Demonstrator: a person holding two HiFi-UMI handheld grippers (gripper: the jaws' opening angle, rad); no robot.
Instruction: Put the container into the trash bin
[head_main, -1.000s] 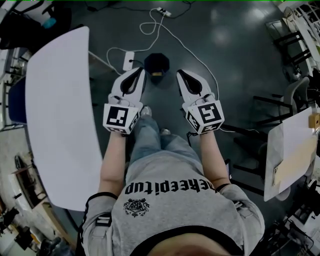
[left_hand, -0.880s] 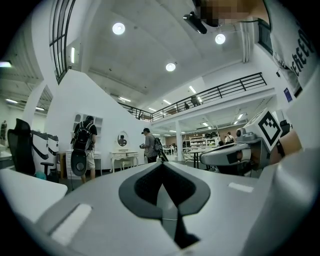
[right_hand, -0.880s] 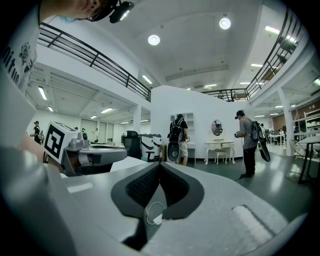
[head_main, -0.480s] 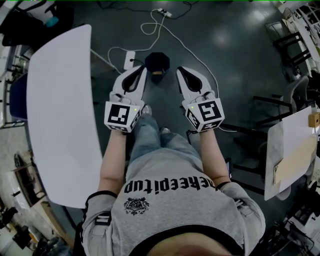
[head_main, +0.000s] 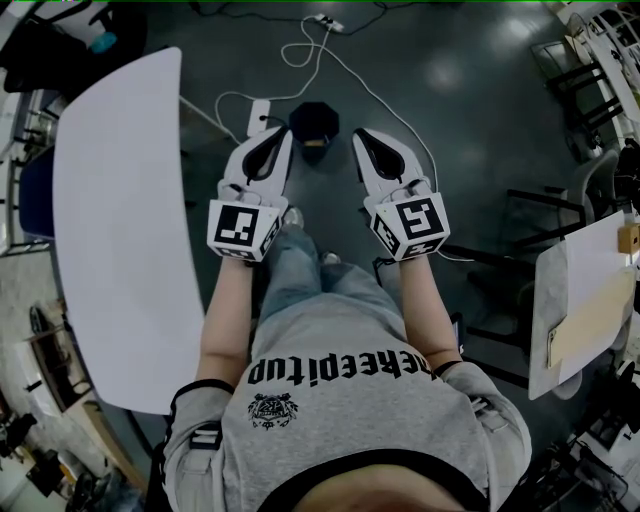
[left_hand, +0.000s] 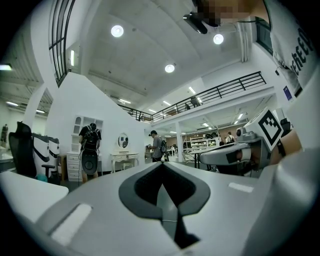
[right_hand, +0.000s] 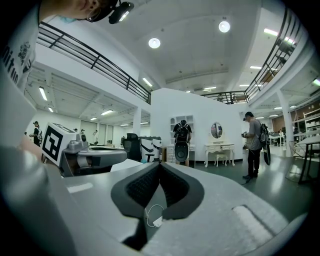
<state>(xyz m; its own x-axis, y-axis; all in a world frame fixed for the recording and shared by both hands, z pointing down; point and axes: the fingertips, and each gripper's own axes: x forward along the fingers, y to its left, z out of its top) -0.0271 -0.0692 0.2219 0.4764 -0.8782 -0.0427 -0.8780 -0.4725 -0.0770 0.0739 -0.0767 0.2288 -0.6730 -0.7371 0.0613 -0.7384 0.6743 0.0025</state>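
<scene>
Left gripper (head_main: 283, 137) and right gripper (head_main: 358, 135): jaws closed, nothing between them, side by side over floor. Black trash bin (head_main: 314, 120) stands just beyond, between the tips. Tan item (head_main: 314, 148) at its near edge, possibly the container; cannot tell. Shirt (head_main: 340, 405) print, upside down: "KEEPITUP" legible.

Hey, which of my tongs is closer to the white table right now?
Left. The left tongs sit just right of the white table's curved edge in the head view; the right tongs are farther off, beyond the left ones.
</scene>
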